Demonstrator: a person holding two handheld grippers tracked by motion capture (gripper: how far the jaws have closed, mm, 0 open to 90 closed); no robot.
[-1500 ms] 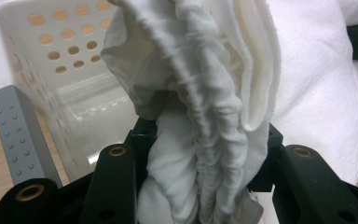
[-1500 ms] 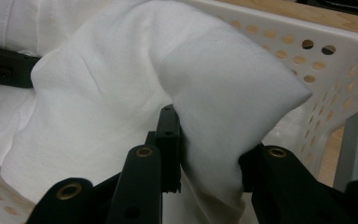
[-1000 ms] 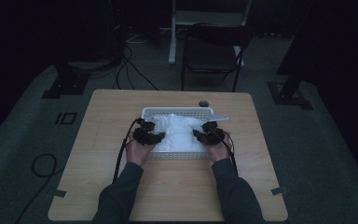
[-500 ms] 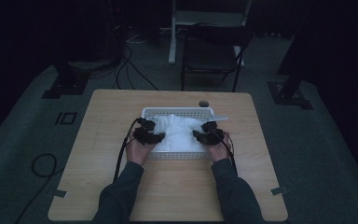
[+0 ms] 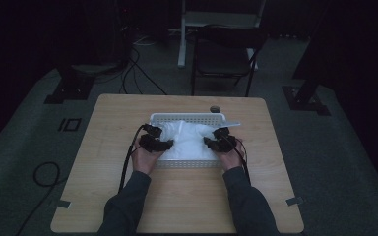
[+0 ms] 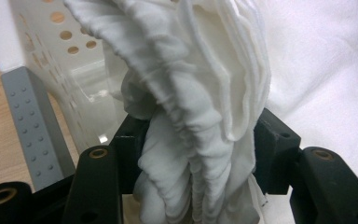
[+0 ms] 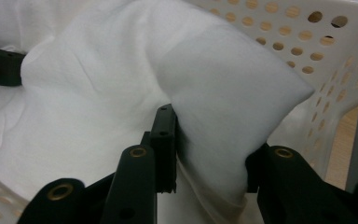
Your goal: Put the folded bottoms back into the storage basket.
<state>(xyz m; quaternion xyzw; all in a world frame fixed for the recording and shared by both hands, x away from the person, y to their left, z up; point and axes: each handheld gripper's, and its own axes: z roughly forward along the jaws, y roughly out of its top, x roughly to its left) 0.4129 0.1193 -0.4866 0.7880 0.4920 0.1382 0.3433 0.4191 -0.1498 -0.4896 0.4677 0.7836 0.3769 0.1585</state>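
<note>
My left gripper [image 6: 191, 154] pinches a bunched fold of the cloth [image 5: 189, 140]; my right gripper [image 7: 212, 149] clamps another fold. The cloth lies in the basket [image 5: 187, 118]. Pulling unevenly could slip a fold free, or drag the light basket along.

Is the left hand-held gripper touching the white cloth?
Touching. The left gripper view shows the left hand-held gripper with both jaws pressed against a bunched fold of the white cloth.

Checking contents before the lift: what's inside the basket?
White cloth fills the basket, bunched in both grippers, left and right. Whatever lies under the cloth, and the basket floor, is covered.
</note>
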